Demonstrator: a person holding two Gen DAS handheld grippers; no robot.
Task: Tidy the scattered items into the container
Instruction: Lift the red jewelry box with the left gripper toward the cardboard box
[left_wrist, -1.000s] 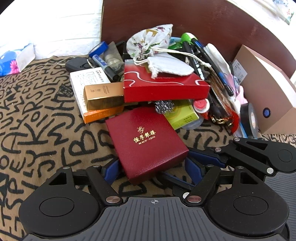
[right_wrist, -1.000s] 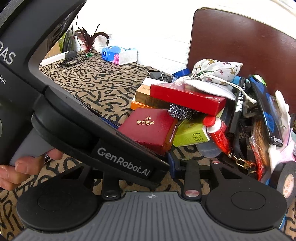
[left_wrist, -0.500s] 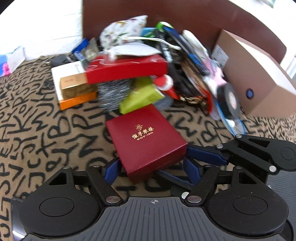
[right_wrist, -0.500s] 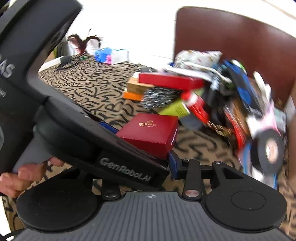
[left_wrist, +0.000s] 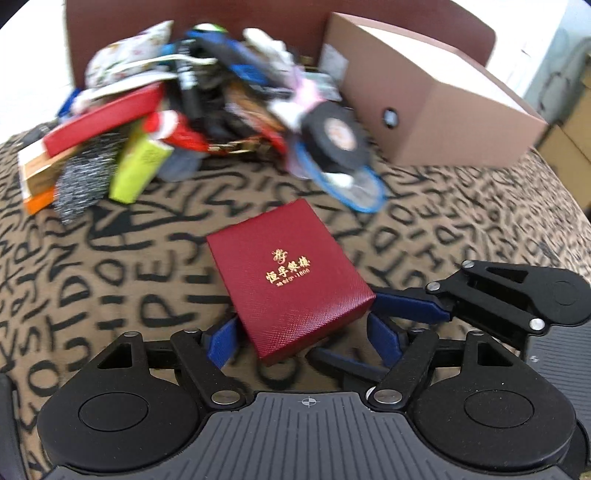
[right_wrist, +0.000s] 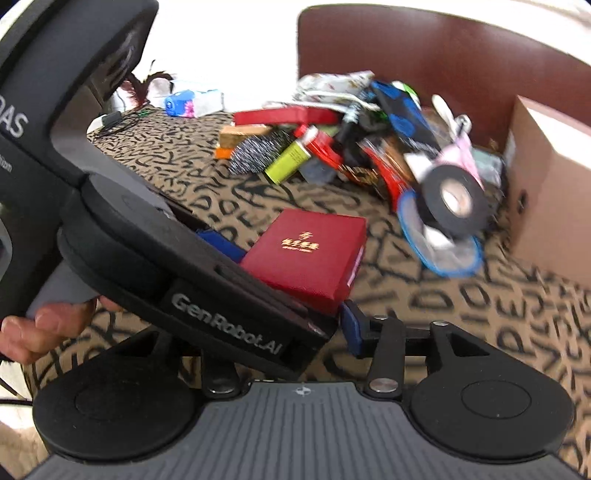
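While the dark red gift box (left_wrist: 291, 273) is carried clear of the heap, we note it sits between the blue pads of the left hand-held gripper (left_wrist: 303, 332), held above the letter-patterned table (left_wrist: 110, 280) with its gold-printed lid up and one corner toward the camera. The left jaws stand wide, and we judge them to be clamped across the box's width. The right hand-held gripper (right_wrist: 345, 325) lies just beside the box's near right corner. Its jaws have just been opening, and they appear parted with nothing between them, though its left finger is hidden behind the other device. We judge it to be letting go, or only steadying.

Beyond the box lies the heap: a green carton (left_wrist: 138, 170), a steel scourer (left_wrist: 79, 181), a flat red box (left_wrist: 103, 122), a black tape roll (left_wrist: 336, 136). To the right stands the brown cardboard container (left_wrist: 436, 114).

For this step, we recommend keeping the box level, as the grip is near one corner and it may pivot. Carry it high over the tape roll. Whether the container is open on top we cannot tell, so confirm that before lowering, and release only once the box is inside.
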